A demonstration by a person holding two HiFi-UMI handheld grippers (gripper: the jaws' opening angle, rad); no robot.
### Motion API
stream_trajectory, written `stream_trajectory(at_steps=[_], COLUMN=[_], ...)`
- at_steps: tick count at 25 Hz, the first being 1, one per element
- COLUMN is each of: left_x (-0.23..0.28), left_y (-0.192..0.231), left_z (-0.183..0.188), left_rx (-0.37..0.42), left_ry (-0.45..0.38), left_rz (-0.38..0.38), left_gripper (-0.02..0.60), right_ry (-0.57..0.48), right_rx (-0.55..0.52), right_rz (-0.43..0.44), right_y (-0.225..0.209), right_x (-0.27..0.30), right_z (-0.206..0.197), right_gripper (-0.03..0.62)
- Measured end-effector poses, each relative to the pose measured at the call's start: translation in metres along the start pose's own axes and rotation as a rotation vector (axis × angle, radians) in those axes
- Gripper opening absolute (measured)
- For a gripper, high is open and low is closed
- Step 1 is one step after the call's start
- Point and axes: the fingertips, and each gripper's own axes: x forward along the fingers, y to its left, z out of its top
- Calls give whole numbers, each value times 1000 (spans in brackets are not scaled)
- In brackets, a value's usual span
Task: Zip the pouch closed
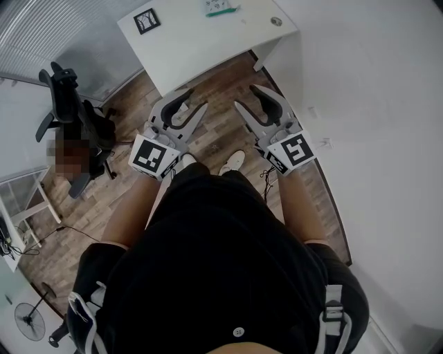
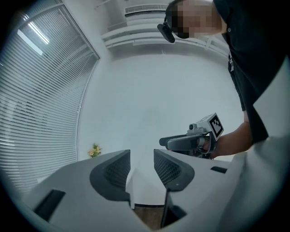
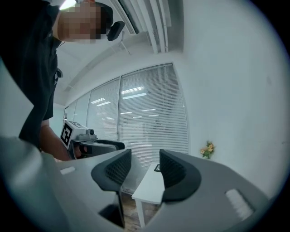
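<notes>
White table (image 1: pixel 201 41) on wood floor (image 1: pixel 214 90) — window blinds (image 3: pixel 149 113) alongside

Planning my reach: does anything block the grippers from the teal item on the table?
Nothing visible does. The left gripper and right gripper, jaws open, empty, hover short of the table; the teal item, too small to confirm as the pouch, lies at its far edge.

left gripper (image 1: pixel 194 101): held level, jaws apart, empty | right gripper (image 1: pixel 247 97): held level, jaws apart, empty
</notes>
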Motion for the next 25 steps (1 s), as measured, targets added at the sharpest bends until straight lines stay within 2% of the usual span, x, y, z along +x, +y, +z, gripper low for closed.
stream_trajectory(at_steps=[5,8,12,25], left_x=[5,10,19,74], left_y=[-4,-5,-2,-32], left_z=[-4,-6,-2,-5], left_rx=[-17,-23,-24,-9], left_ry=[12,15,18,41], left_rz=[-1,2,0,16], left_gripper=[259,300,310,324], right_ry=[3,17,21,9], right_rx=[-8,-10,-4,-2], right_rz=[19,40,35,52], right_y=[-2,-4,-14,-66], right_x=[-7,-10,-9,-43], right_z=[0,-4,-1,-5], right_gripper=[294,319,331,339])
